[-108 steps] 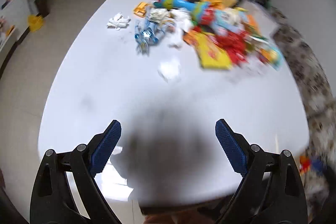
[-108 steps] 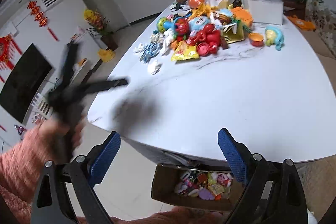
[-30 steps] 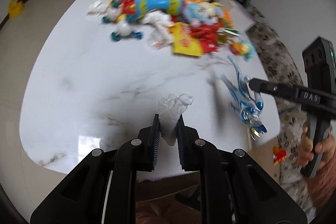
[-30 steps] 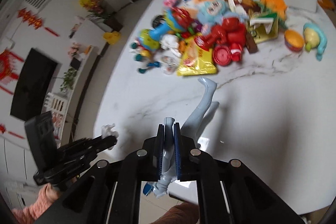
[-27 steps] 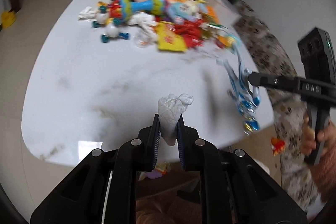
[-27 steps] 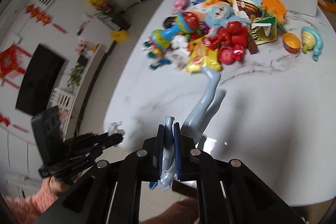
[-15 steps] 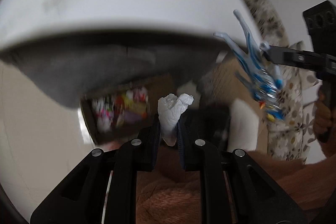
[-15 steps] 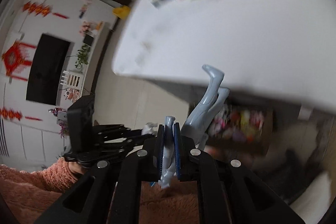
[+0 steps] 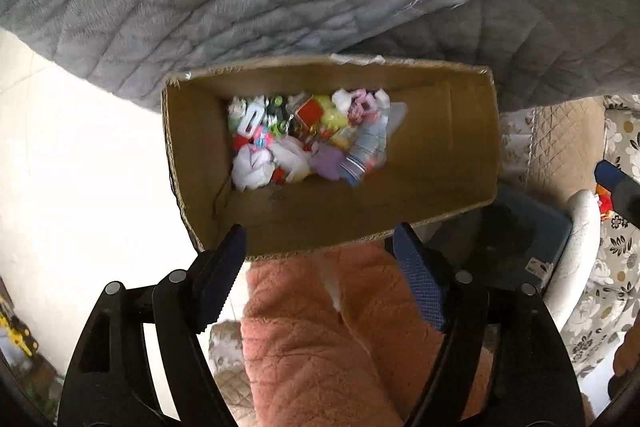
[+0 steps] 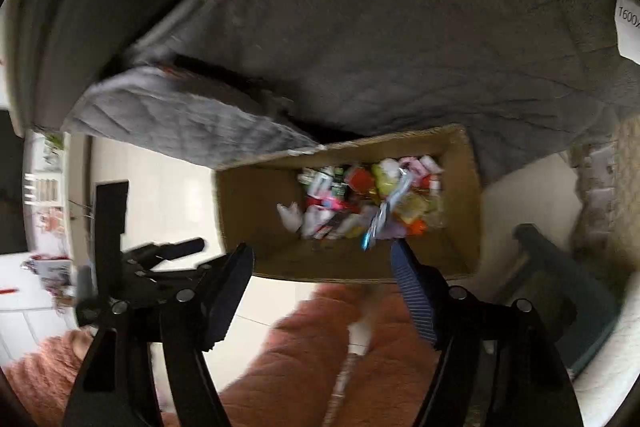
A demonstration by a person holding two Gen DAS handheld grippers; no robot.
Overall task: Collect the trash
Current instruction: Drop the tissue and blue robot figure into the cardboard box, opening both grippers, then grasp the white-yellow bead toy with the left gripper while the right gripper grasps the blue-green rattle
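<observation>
Left gripper (image 9: 318,253) and right gripper (image 10: 322,261), jaws just opened and empty, above the cardboard box (image 9: 452,131); wrapper (image 10: 386,211) and tissue (image 9: 252,167) inside.

Right tongs (image 10: 322,259), just opened and empty, hang at lower centre over a cardboard box (image 10: 256,211) of bright litter; a blue wrapper (image 10: 390,207) lies blurred inside it; left tongs (image 10: 176,251) at left.
</observation>
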